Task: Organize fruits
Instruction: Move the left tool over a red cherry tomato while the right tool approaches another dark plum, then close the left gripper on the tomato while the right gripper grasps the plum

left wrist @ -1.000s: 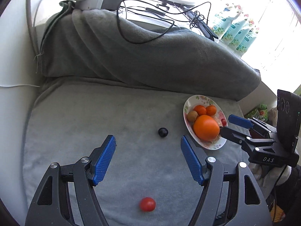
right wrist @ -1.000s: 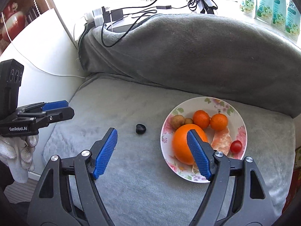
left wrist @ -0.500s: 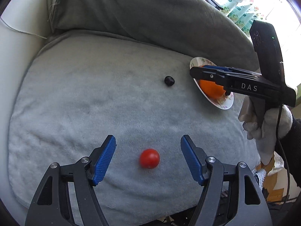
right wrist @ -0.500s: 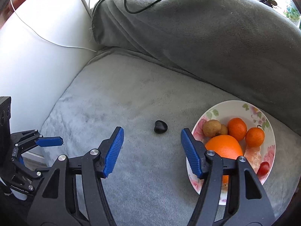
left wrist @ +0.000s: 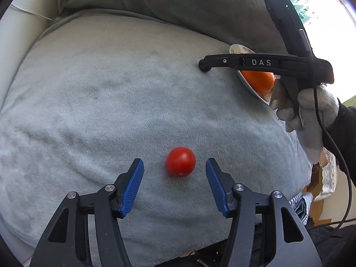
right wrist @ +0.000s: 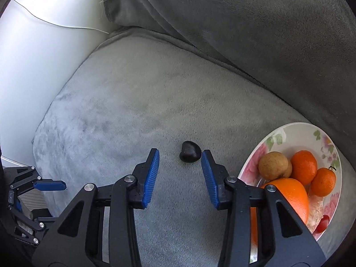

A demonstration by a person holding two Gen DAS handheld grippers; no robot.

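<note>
A red cherry tomato lies on the grey blanket, just ahead of and between the blue pads of my open left gripper. A small dark fruit lies on the blanket just ahead of my open right gripper, nearer its right pad. In the left wrist view the right gripper reaches over the dark fruit. A floral plate at the right holds a big orange, two mandarins, a brown fruit and a cherry tomato.
A raised bank of darker grey blanket runs along the back behind the plate. A white wall with a thin cable is at the left. The cushion's front edge drops off below my left gripper.
Both grippers have come down and forward. The tomato now sits at the left gripper's tips, the dark fruit at the right gripper's tips. Both sets of jaws have narrowed a little.
</note>
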